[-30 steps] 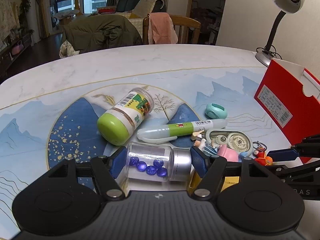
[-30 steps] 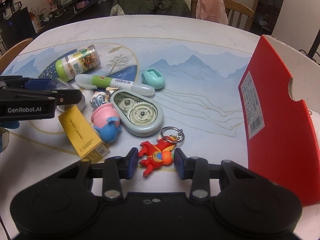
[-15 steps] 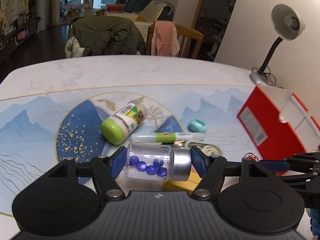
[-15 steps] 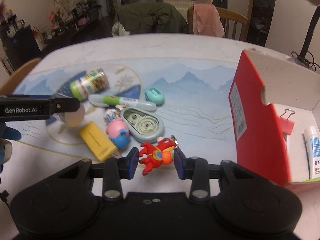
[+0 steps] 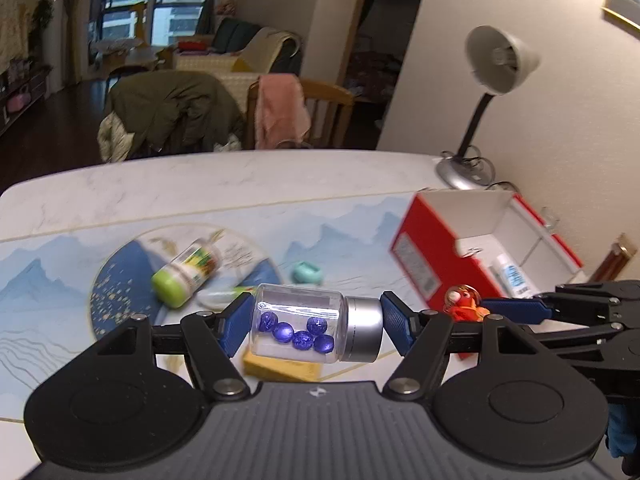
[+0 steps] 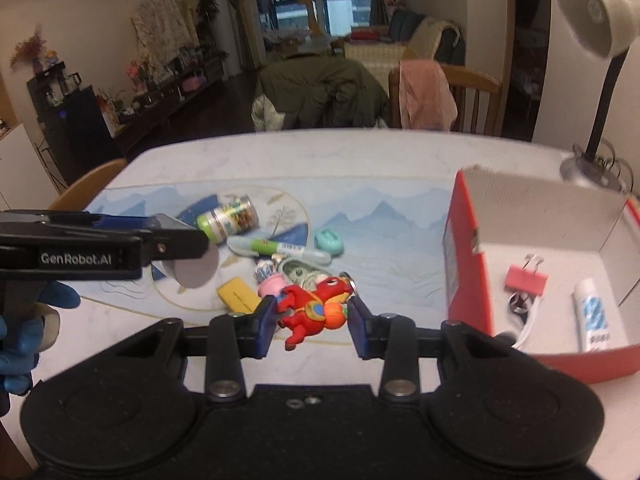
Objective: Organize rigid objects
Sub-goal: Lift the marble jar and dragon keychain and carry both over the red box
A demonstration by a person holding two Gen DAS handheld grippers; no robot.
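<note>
My left gripper (image 5: pixel 316 326) is shut on a clear jar (image 5: pixel 296 320) with blue beads and a silver cap, gripped end to end and hanging above the table. My right gripper (image 6: pixel 314 316) is shut on a red figurine keychain (image 6: pixel 316 308), also lifted clear of the table. In the left wrist view the red figurine (image 5: pixel 464 304) shows at the right gripper's tips (image 5: pixel 508 308). An open red box (image 6: pixel 464 272) with a white inside stands to the right, holding a pink binder clip (image 6: pixel 526 280) and a white tube (image 6: pixel 596 316).
On the table lie a green-capped bottle (image 6: pixel 228 218), a marker pen (image 6: pixel 280 248), a teal holder (image 6: pixel 329 240), a correction tape dispenser (image 6: pixel 300 272), a yellow box (image 6: pixel 238 294) and a pink figure (image 6: pixel 271 285). A desk lamp (image 6: pixel 592 20) stands behind the box. Chairs line the far edge.
Both grippers have risen from the table with the jar and the red figurine held. The table items now sit lower and farther off, and the red box's inside has come into view.
</note>
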